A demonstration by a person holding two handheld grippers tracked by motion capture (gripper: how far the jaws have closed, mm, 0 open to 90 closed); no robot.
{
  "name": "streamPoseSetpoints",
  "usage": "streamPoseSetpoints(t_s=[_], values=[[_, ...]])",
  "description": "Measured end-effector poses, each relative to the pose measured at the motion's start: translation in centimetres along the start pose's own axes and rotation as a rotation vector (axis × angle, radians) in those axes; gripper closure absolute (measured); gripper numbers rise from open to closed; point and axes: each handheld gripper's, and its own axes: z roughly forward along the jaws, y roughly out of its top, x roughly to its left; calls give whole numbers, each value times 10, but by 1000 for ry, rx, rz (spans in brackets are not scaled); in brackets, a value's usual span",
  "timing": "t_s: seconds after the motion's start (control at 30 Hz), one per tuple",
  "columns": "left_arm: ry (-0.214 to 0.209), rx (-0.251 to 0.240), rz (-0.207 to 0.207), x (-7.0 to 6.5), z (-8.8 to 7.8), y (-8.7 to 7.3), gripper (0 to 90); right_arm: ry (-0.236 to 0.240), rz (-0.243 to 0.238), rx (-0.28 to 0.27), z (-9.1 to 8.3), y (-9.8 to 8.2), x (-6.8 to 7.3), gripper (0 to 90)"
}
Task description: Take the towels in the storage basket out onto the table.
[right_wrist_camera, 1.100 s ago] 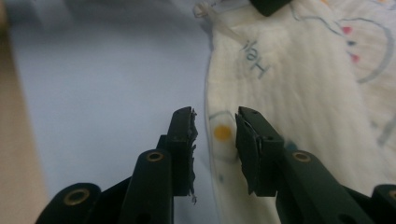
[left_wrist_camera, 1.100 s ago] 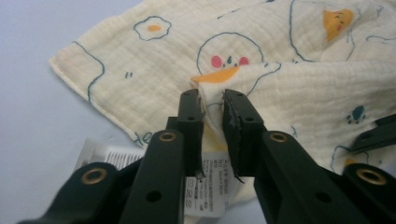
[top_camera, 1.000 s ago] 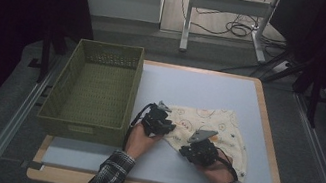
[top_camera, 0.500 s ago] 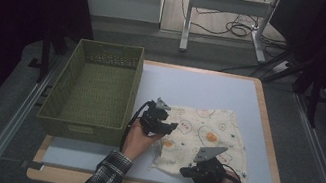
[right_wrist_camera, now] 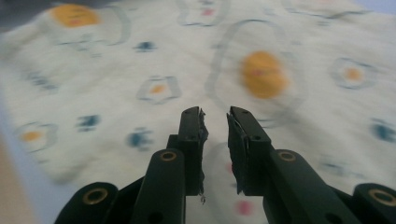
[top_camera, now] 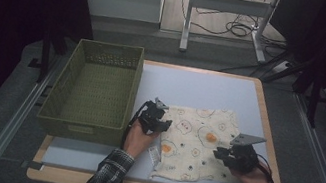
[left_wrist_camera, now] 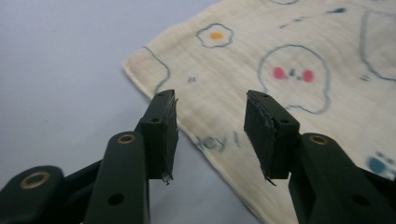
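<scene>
Two grippers, one per hand, over a desk (top_camera: 212,87) with a pale blue top and wooden rim. Left hand (top_camera: 136,139) — forearm in a plaid sleeve (top_camera: 108,176) entering from the near edge, just beside the green woven basket (top_camera: 95,90), carrying the left gripper (top_camera: 162,120) at the left edge of the cloth (top_camera: 195,140). In the left gripper view its jaws stand partly apart over that edge near a corner, the printed cloth (left_wrist_camera: 289,74) showing in the gap; the pads press on nothing, and the jaws have just been closing a little. Right hand (top_camera: 252,178) — set at the cloth's right side toward the near edge, the right gripper (top_camera: 221,155) pointing leftward across the fabric. In the right gripper view its jaws stand a narrow gap apart above the cloth (right_wrist_camera: 154,56), nothing clamped between them; they have just been opening. Cloth: cream, printed with fried eggs and small faces, lying spread flat on the right half of the desk, right of the basket, its near-left corner slightly rumpled.
</scene>
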Motion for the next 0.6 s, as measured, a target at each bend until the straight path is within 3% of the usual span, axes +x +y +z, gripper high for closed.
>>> streamPoseSetpoints(t_s=[0.1,0.2,0.5,0.6], values=[[26,-6,1,2,7,3,550,-43,43,-12,-1,1,-21,748],[44,-3,-7,7,14,6,614,-67,82,-14,-1,5,-41,748],[69,-10,-47,21,26,8,650,-152,134,-36,14,17,-88,740],[61,-27,-87,26,29,7,664,-161,140,-28,22,21,-97,736]])
